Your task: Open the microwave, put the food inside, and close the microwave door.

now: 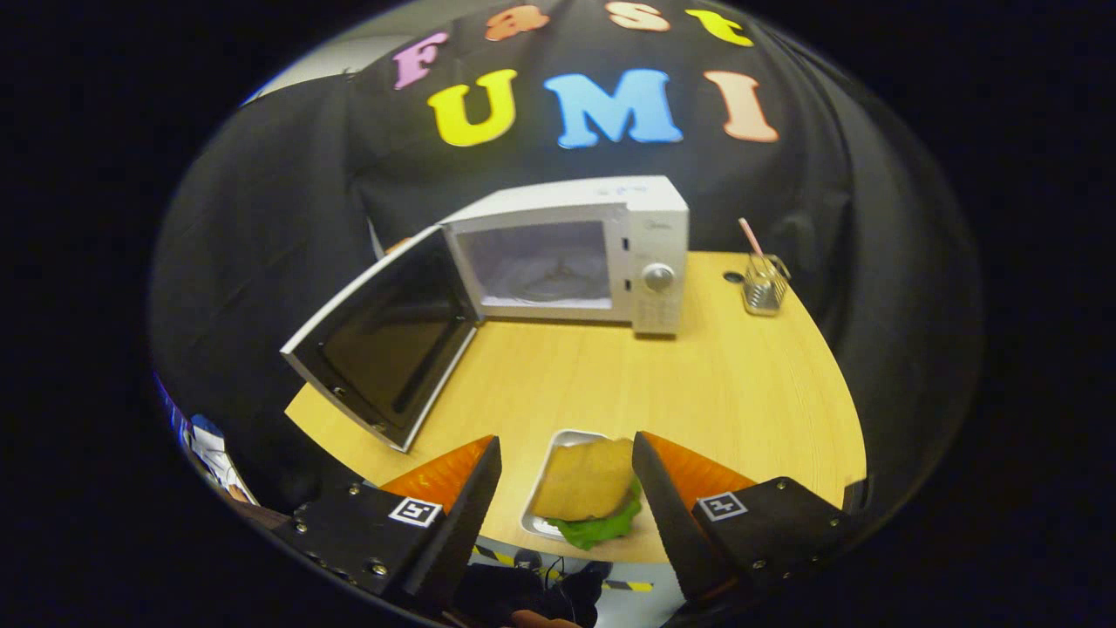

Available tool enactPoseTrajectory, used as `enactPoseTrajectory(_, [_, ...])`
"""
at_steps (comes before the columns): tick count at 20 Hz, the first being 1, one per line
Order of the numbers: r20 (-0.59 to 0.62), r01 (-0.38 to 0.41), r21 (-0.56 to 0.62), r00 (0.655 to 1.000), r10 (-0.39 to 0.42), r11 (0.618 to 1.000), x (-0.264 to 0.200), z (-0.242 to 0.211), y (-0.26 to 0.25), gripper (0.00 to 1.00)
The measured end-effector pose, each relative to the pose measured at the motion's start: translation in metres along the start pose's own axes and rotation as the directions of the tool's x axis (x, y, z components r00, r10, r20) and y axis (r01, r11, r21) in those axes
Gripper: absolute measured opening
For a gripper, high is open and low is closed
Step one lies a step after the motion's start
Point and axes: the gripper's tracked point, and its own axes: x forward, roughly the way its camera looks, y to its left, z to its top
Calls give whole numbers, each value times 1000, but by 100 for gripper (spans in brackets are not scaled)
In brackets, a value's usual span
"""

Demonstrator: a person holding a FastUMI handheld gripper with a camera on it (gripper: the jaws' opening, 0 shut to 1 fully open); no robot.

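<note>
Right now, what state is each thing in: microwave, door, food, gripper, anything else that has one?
microwave: open, cavity bare.
door: swung wide open toward the table's edge.
sandwich: on its tray, between the fingers, not yet gripped.
gripper: open, fingers either side of the tray.
wire holder: upright beside the microwave, one straw in it.

Dim booth, warm light on table (697, 384), strong fisheye bending, slight blur

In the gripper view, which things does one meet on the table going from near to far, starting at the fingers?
Open gripper around the sandwich on its tray → bare table → open microwave door → microwave.
</note>
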Motion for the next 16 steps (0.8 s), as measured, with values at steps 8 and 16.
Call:
enactPoseTrajectory(8, [-175, -90, 345, 972, 158, 934, 45, -61, -26, 85])
enactPoseTrajectory(16, [-186, -125, 525, 948, 257, 842, 61, -72, -14, 27])
